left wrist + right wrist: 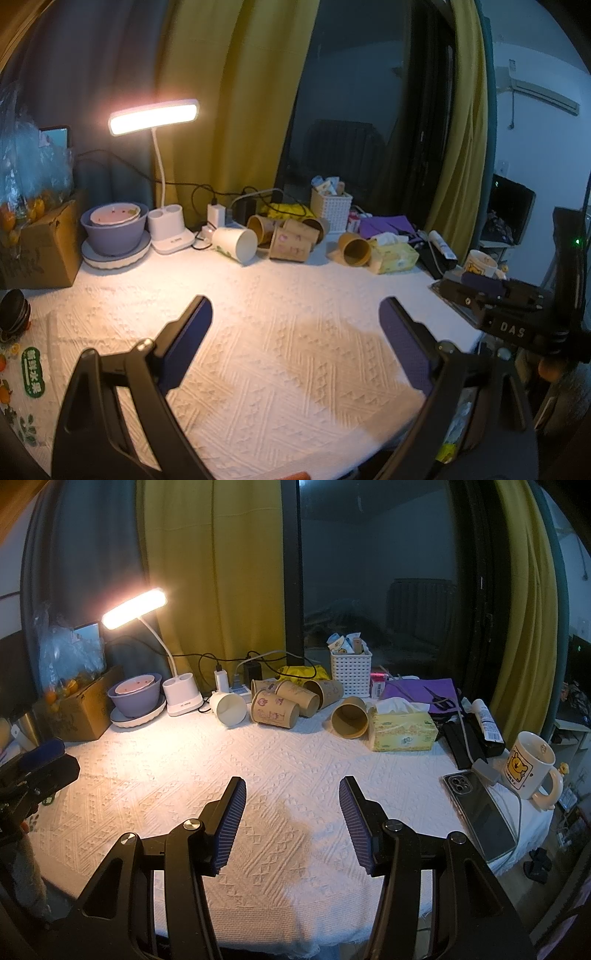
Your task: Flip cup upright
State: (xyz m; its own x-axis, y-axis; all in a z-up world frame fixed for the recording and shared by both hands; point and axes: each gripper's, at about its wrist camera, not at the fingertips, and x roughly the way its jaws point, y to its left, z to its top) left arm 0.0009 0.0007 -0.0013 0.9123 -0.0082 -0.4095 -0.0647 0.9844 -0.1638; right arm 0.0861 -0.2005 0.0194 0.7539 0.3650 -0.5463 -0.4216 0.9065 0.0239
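Several paper cups lie on their sides at the back of the table. A white cup (pixel 236 242) (pixel 228 708) lies with its mouth toward me. Brown printed cups (pixel 291 242) (pixel 275 709) lie in a pile beside it. One more brown cup (pixel 355 249) (pixel 349 716) lies alone to the right, next to a tissue pack. My left gripper (pixel 295 314) is open and empty, well short of the cups. My right gripper (pixel 292 794) is open and empty, also over the white cloth in front of the cups. Each shows at the other view's edge: the right one (pixel 498 291), the left one (pixel 40 760).
A lit desk lamp (pixel 133 607) and purple bowl (pixel 135 694) stand back left by a cardboard box (pixel 81 709). A white basket (pixel 350 674), yellow tissue pack (pixel 402 729), phone (pixel 480 812) and upright bear mug (pixel 530 771) sit on the right. White cloth (pixel 184 775) covers the table.
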